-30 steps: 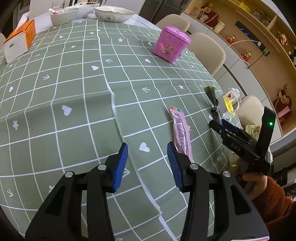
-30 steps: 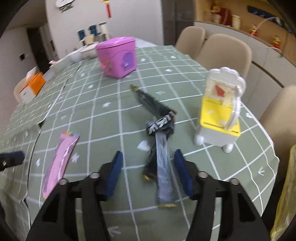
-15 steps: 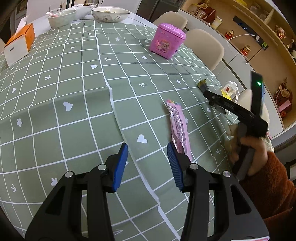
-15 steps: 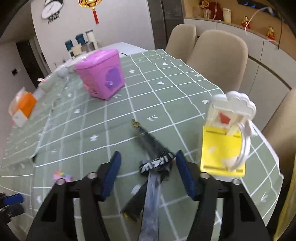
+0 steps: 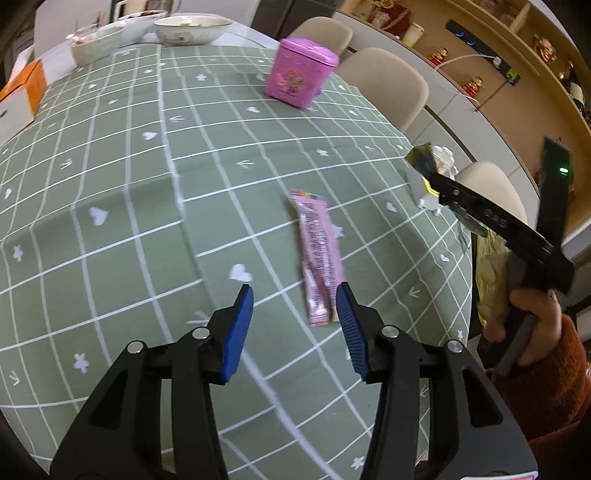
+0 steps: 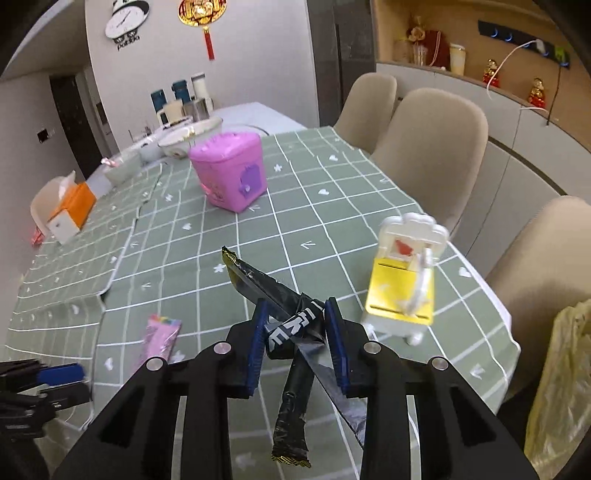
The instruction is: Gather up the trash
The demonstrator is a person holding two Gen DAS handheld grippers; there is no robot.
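Observation:
My right gripper (image 6: 295,314) is shut on a black snack wrapper (image 6: 264,286) and holds it up above the green checked tablecloth (image 6: 288,221); the wrapper's ends hang down and stick forward. Its tip also shows in the left wrist view (image 5: 421,157). A pink snack wrapper (image 5: 317,251) lies flat on the cloth; it also shows in the right wrist view (image 6: 160,338). My left gripper (image 5: 293,301) is open and empty, just short of the pink wrapper's near end.
A pink toy bin (image 5: 299,72) stands farther back, also in the right wrist view (image 6: 231,170). A yellow and white toy (image 6: 406,280) stands near the right edge. Bowls (image 5: 192,27) and an orange tissue box (image 6: 70,212) sit at the far end. A yellowish bag (image 6: 557,387) hangs off the right.
My right gripper closed on the black wrapper and lifted it off the table. My left gripper moved right toward the pink wrapper, staying open.

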